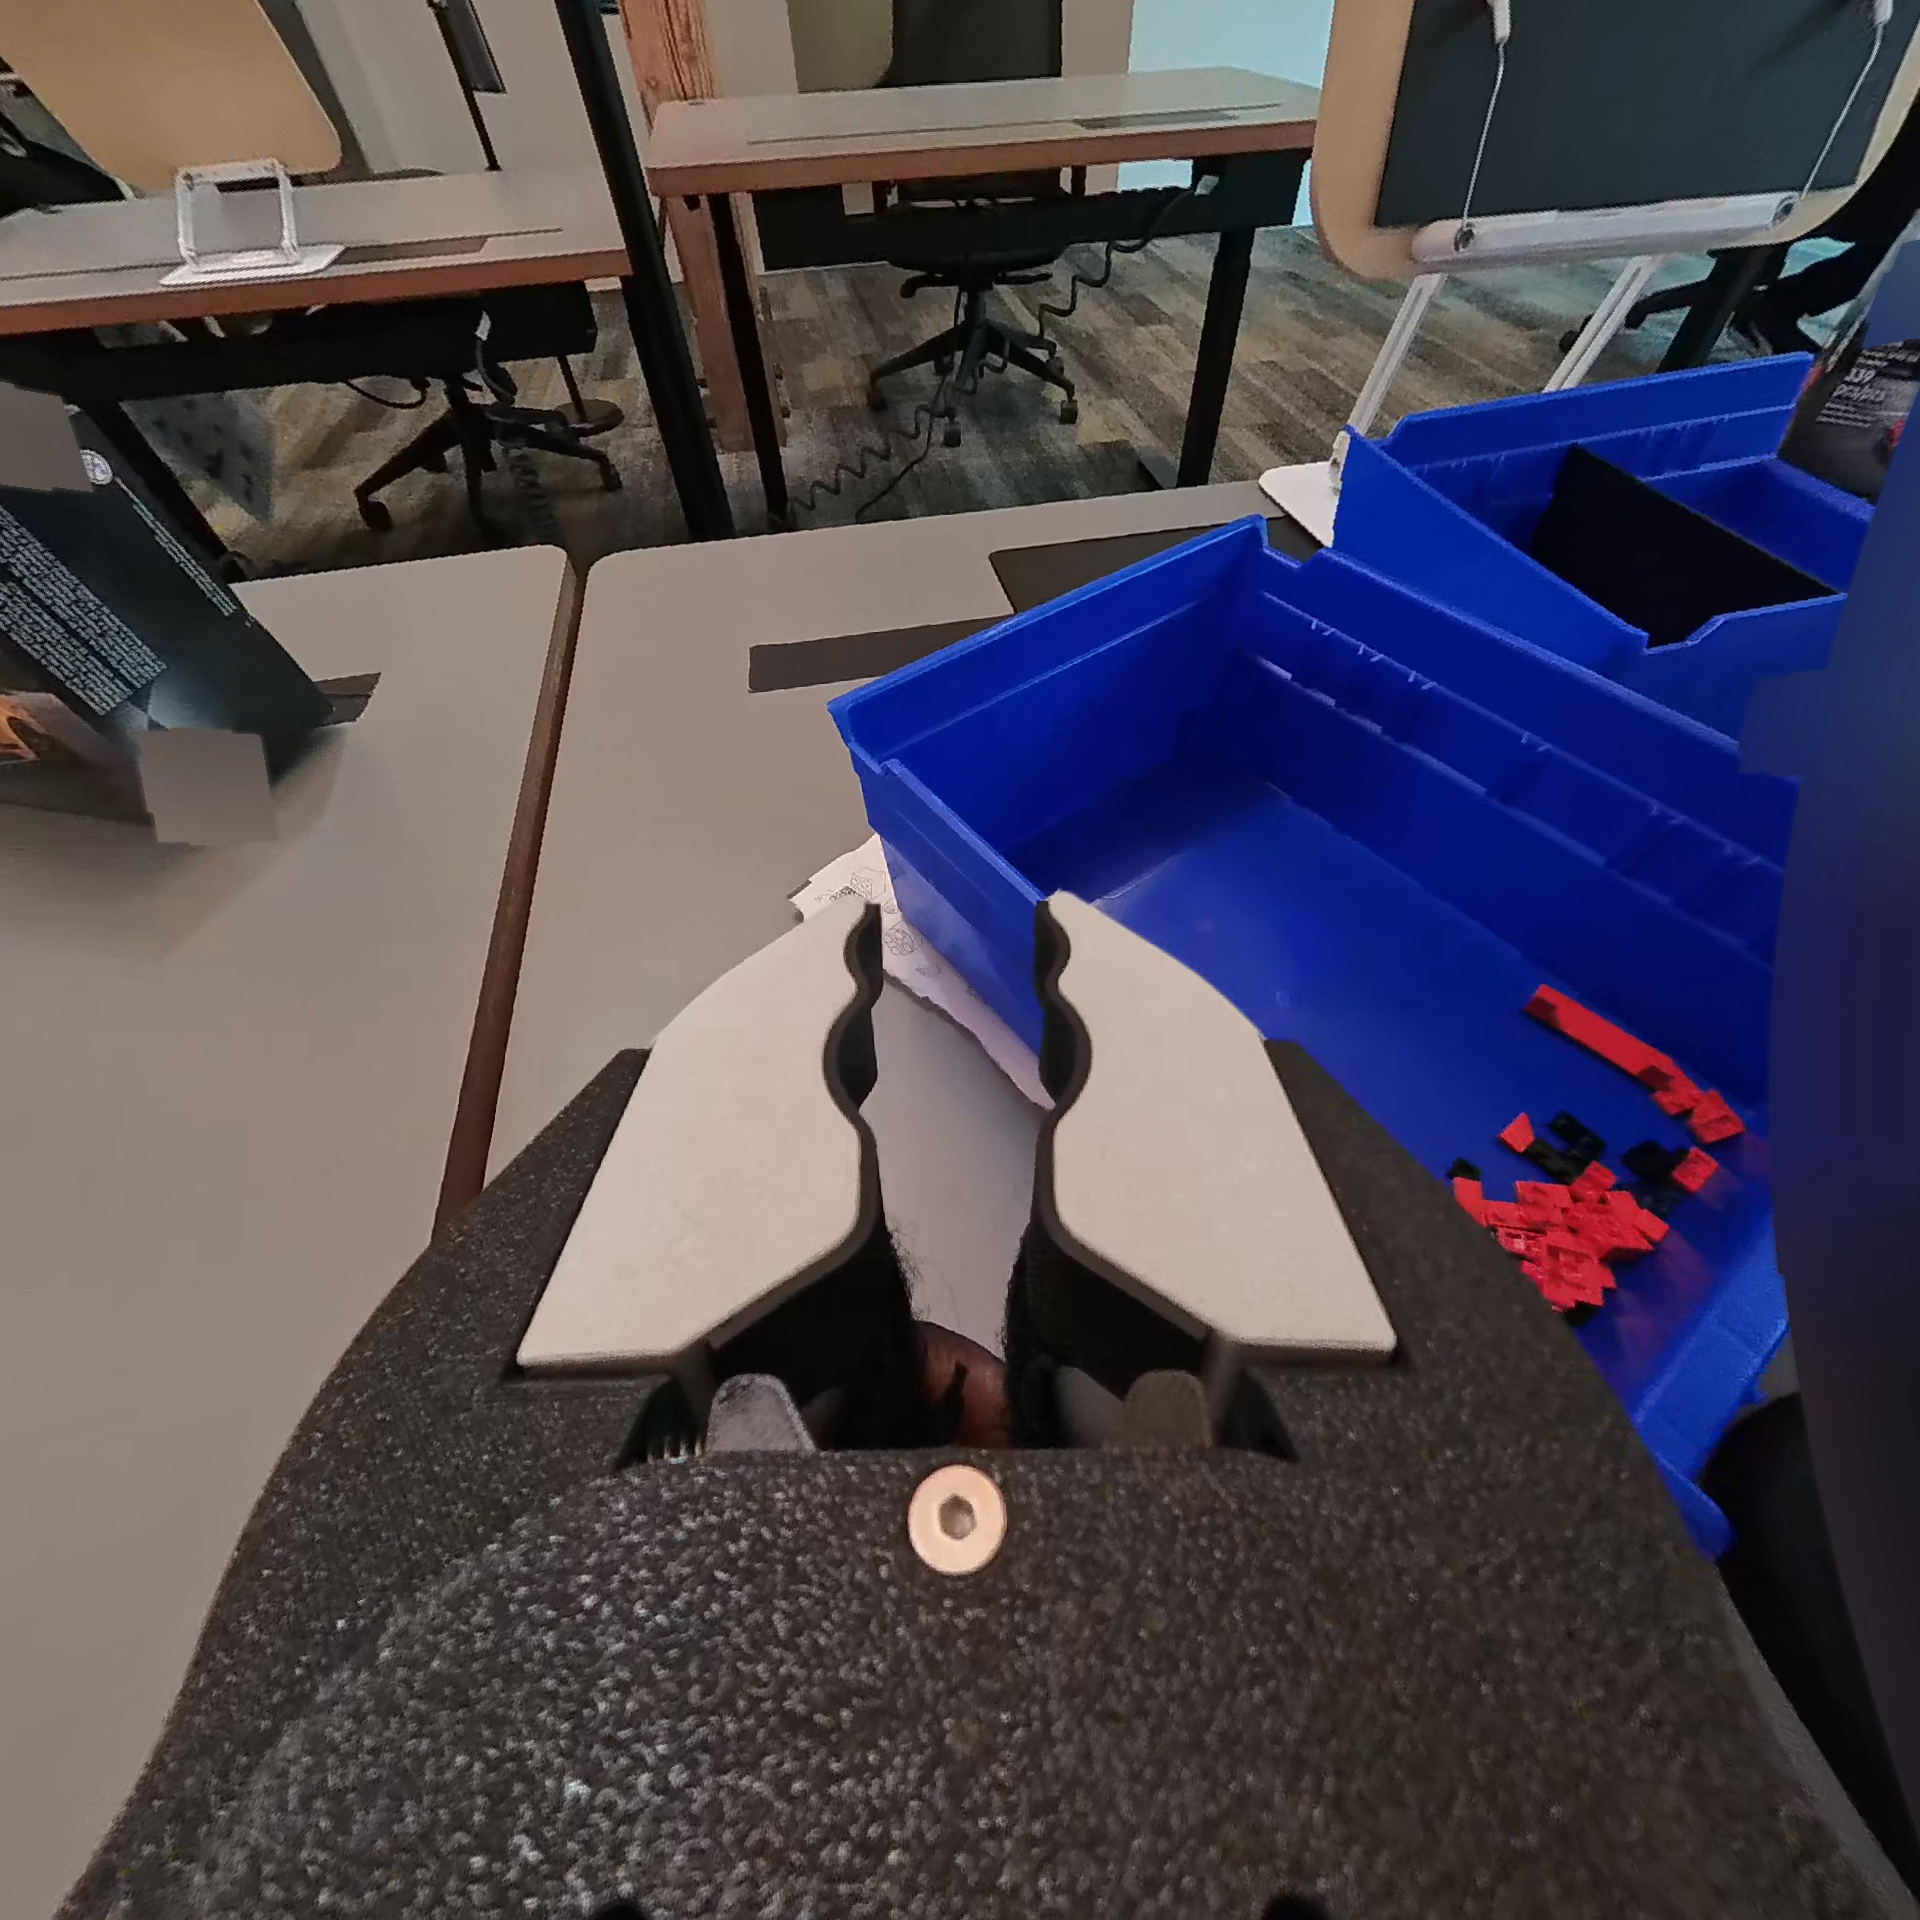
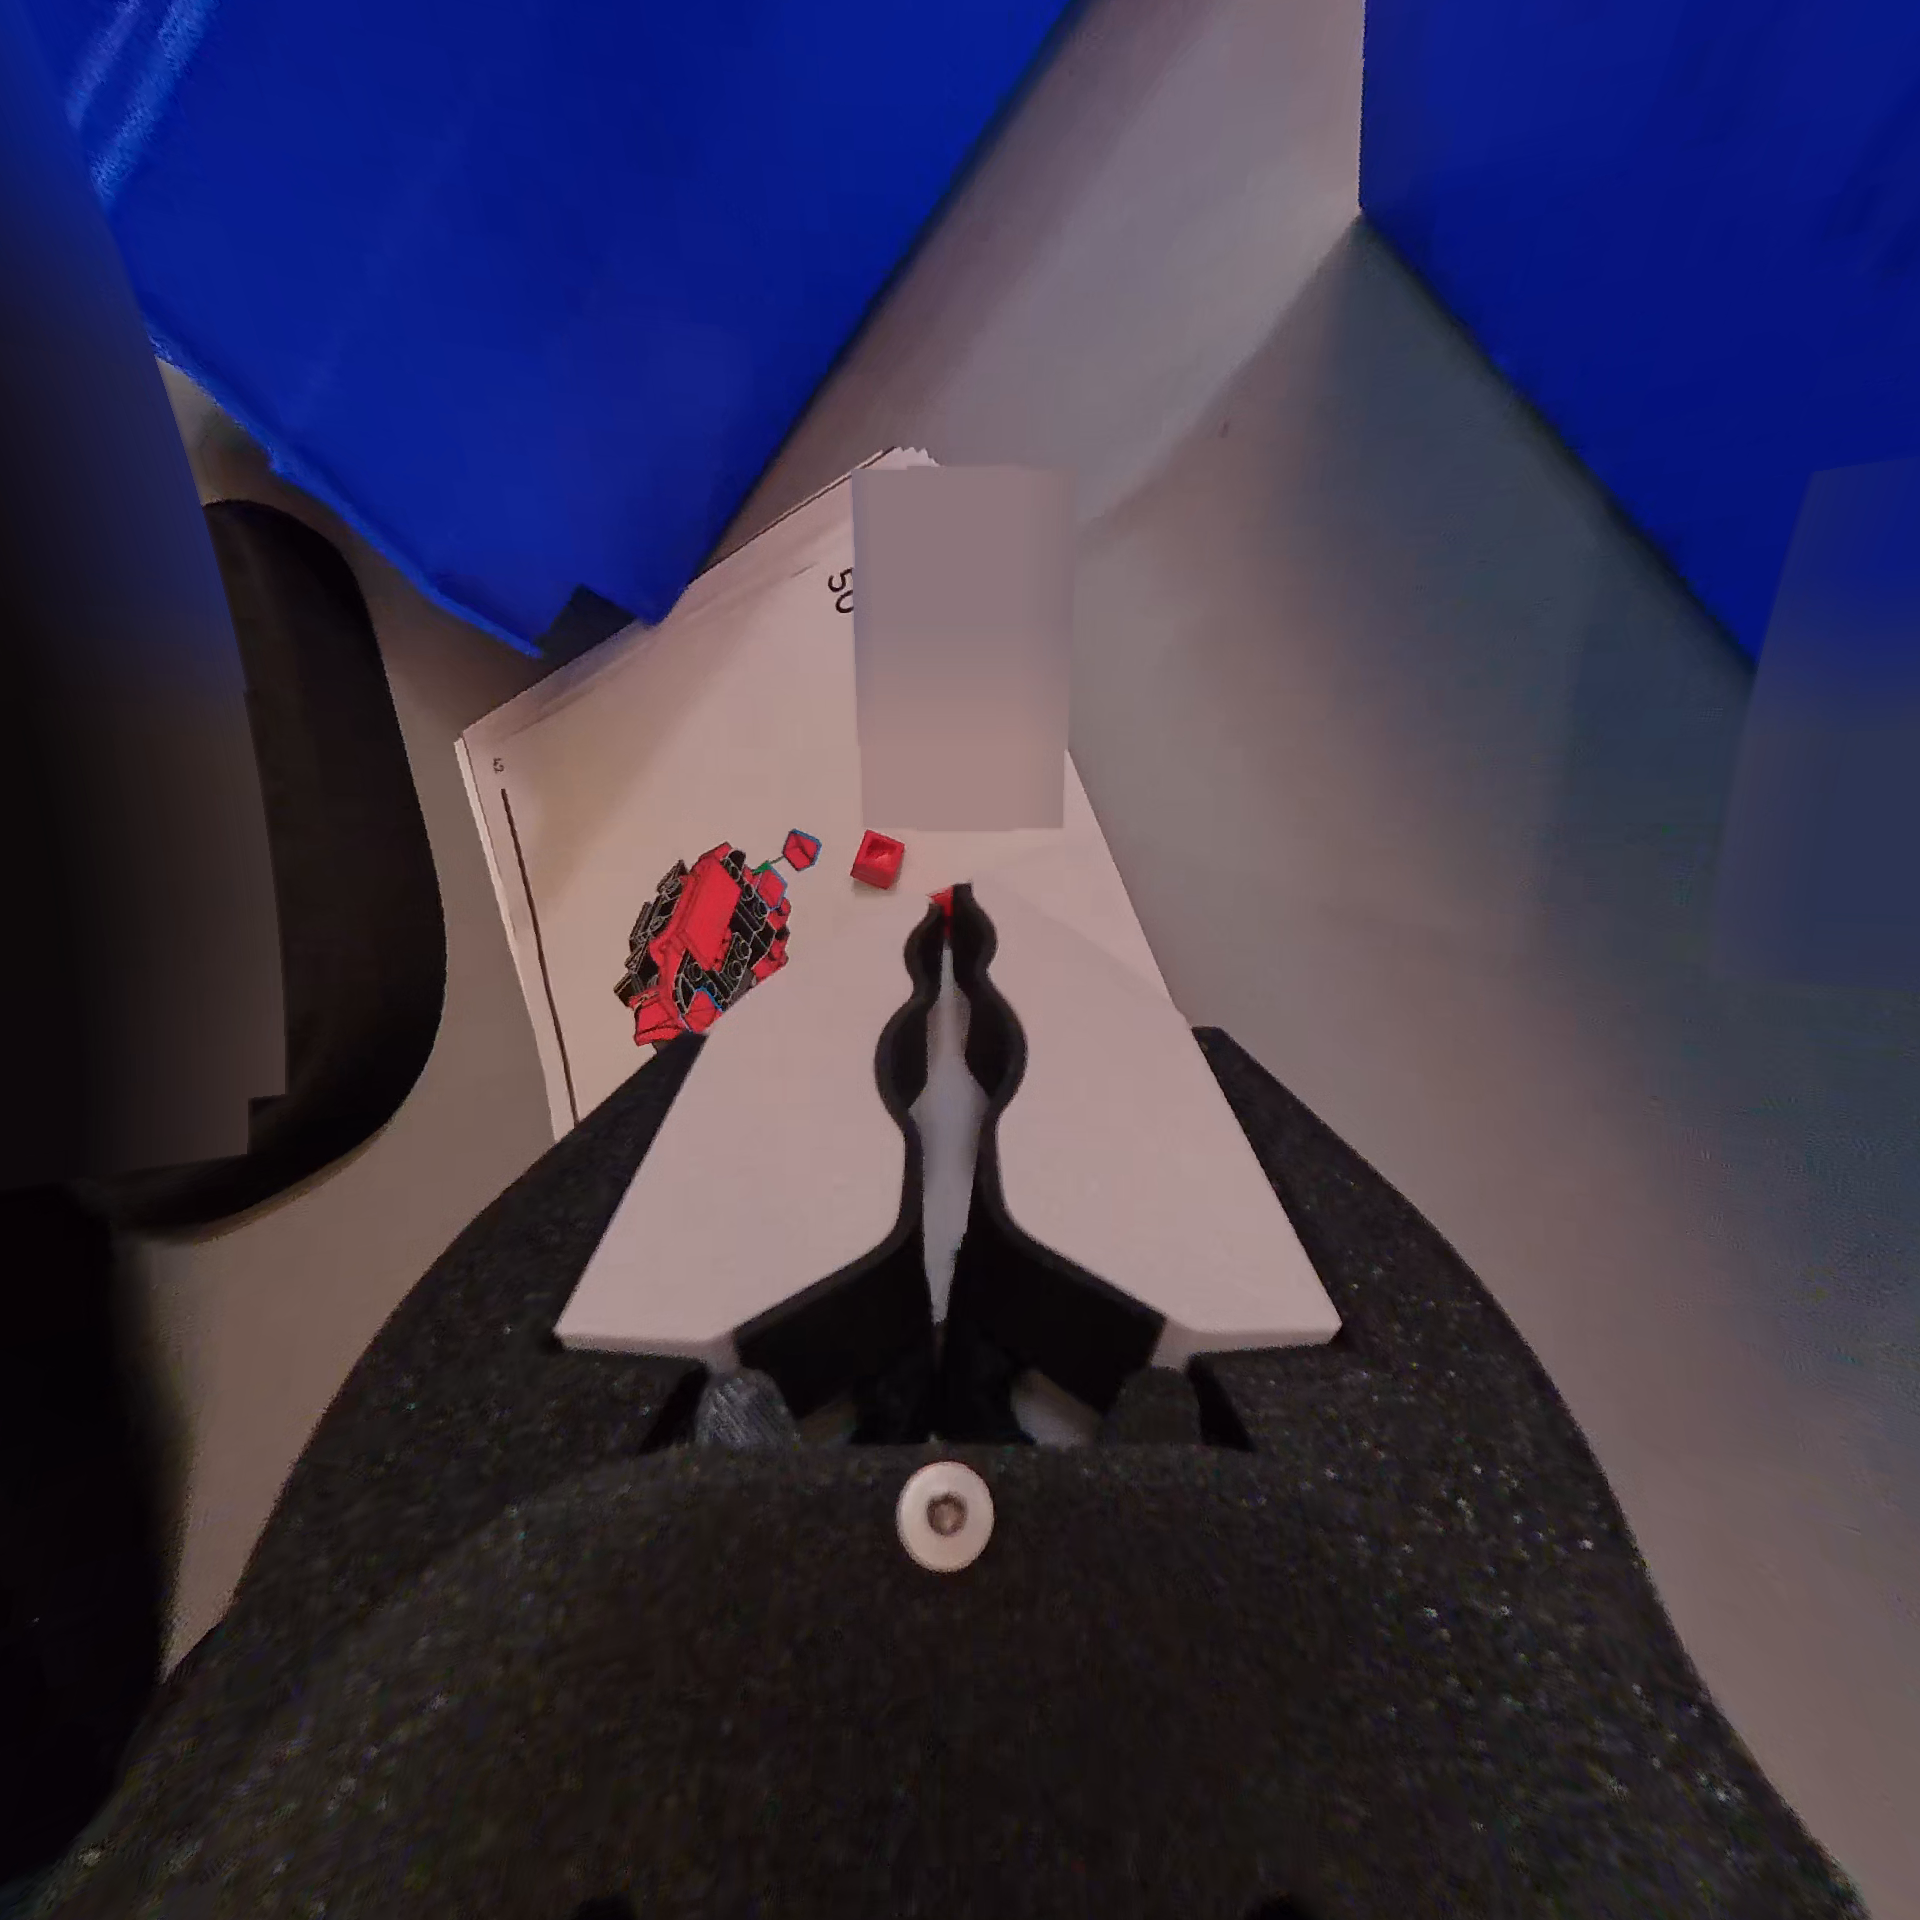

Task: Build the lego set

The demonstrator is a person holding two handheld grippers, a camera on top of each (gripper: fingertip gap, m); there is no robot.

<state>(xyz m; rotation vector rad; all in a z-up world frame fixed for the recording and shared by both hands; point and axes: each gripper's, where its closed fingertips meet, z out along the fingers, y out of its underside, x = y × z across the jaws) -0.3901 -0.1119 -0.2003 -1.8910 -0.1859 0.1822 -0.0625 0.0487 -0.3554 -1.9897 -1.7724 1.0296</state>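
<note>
My left gripper is open and empty, held above the grey table beside a blue bin. Several small red and black lego pieces lie in that bin's near right corner. My right gripper is shut on a tiny red lego piece at its fingertips, just above the open instruction booklet. A second small red brick lies on the booklet's page, just left of and beyond the fingertips. The page bears a printed drawing of a red and black model.
A second blue bin with a black divider stands behind the first. Blue bin walls rise on both sides of the booklet in the right wrist view. A dark box stands at the left on the table. Desks and office chairs are beyond. The gap from one gripper's tips to the other's is roughly 40 cm.
</note>
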